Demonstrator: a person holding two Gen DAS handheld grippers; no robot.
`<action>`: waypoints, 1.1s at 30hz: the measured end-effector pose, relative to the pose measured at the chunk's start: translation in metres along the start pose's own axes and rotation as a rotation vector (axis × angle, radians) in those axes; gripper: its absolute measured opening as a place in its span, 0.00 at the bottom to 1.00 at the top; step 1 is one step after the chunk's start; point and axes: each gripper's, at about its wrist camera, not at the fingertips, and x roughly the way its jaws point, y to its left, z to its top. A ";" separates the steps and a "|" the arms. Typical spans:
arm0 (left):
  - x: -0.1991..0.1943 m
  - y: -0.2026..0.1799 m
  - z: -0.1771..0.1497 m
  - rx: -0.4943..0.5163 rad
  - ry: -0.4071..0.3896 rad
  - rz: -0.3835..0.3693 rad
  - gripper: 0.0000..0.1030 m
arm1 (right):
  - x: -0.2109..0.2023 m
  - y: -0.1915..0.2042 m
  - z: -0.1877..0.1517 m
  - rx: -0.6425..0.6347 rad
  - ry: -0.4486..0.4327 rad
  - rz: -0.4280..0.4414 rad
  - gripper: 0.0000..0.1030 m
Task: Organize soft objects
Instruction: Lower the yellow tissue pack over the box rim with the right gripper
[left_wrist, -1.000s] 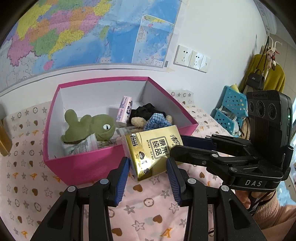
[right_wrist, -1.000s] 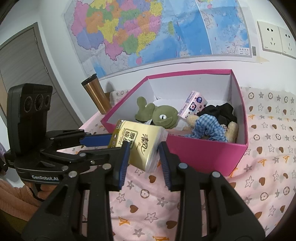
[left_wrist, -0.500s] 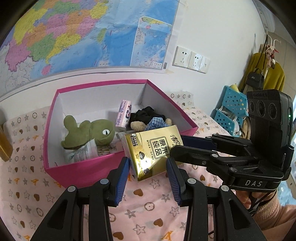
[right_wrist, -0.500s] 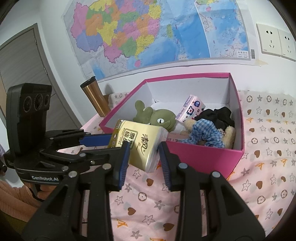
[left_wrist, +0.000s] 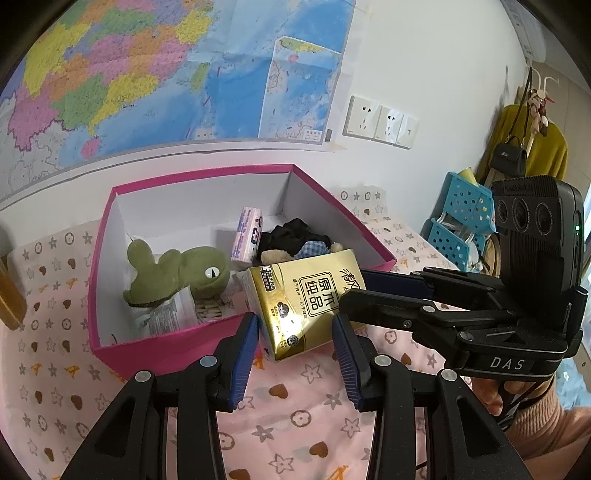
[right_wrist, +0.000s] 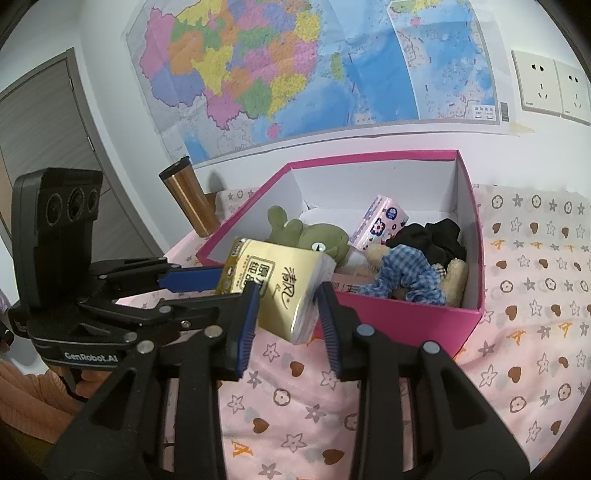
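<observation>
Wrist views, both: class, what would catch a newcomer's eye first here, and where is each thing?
The gold tissue pack stands out, tilted in the air and clamped by both the left gripper and the right gripper, just in front of the pink box. Inside the box, a green plush toy lies toward its left side. A brightly coloured map covers the wall behind.

Inside box (left_wrist: 199, 173), open only along the back wall — front crowded by plush (left_wrist: 173, 273), pink packet (left_wrist: 247, 232), bear (right_wrist: 406, 273), black cloth (right_wrist: 439, 236). Near wall blocked by gold pack (left_wrist: 310, 302), pinched between left gripper (left_wrist: 293, 328) and right gripper (right_wrist: 286, 306). Open bedspread (left_wrist: 295, 424) in front — cup (right_wrist: 192, 199) left of box.
</observation>
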 end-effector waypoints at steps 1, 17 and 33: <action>0.000 0.000 0.000 0.000 -0.001 0.000 0.40 | 0.000 0.000 0.001 0.000 -0.001 0.000 0.35; 0.001 0.001 0.003 0.007 -0.011 -0.004 0.39 | 0.000 -0.003 0.006 -0.003 -0.006 -0.002 0.35; 0.003 0.003 0.007 0.007 -0.019 -0.005 0.39 | 0.001 -0.004 0.009 -0.009 -0.013 -0.002 0.35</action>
